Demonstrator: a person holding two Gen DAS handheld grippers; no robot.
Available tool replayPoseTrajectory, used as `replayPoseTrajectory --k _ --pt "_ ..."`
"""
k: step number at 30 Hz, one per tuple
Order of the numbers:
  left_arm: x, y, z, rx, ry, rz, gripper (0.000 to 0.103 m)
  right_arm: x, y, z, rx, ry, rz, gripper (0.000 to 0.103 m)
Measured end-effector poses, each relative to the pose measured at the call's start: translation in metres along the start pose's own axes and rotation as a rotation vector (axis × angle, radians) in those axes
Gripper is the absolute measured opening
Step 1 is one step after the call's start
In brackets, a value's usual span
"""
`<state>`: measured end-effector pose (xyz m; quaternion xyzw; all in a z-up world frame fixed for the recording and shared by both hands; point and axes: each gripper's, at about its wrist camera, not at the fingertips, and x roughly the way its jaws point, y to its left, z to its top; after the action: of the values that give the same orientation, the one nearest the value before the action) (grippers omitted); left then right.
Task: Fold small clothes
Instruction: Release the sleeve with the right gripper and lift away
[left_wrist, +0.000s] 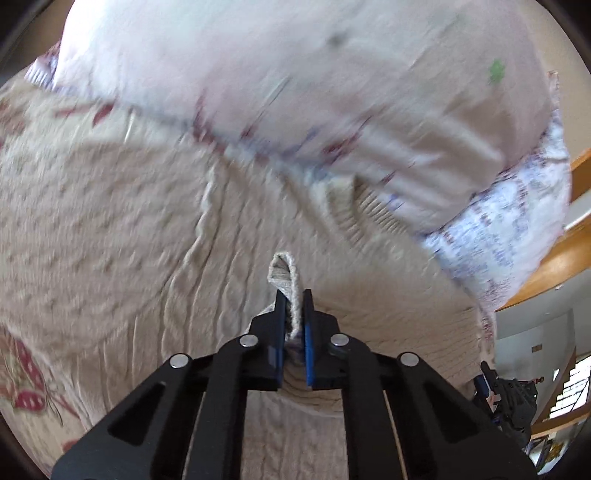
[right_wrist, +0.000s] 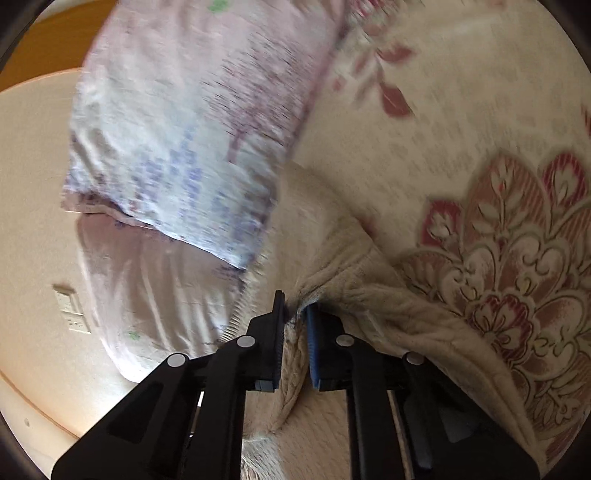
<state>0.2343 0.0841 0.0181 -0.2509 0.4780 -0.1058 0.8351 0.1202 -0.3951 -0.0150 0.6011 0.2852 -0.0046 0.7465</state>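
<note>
Left gripper (left_wrist: 293, 295) pinches looped edge of cream knit sweater (left_wrist: 129, 221), jaws closed tight on it. Right gripper (right_wrist: 295, 306) pinches bunched sweater edge too, closed on it. Probably two grips so sweater can lift and fold evenly. Sweater lies on flowery bedspread (right_wrist: 517, 258); pillow (left_wrist: 295, 92) at 12 o'clock. Both grippers tilt down toward bed. Pictures blurry.
</note>
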Motion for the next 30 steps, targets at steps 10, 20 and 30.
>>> replayPoseTrajectory --k 10,20,30 --pt "0.018 0.002 0.005 0.122 0.010 0.115 0.012 -0.001 -0.003 -0.015 -0.095 0.041 -0.210 0.014" --pt "-0.037 0.035 -0.003 0.003 -0.061 0.031 0.055 -0.009 0.057 -0.032 -0.402 0.009 -0.272 0.050" --pt "-0.104 0.089 -0.018 -0.145 -0.115 -0.058 0.053 0.063 0.077 -0.086 -0.404 0.365 -0.084 0.050"
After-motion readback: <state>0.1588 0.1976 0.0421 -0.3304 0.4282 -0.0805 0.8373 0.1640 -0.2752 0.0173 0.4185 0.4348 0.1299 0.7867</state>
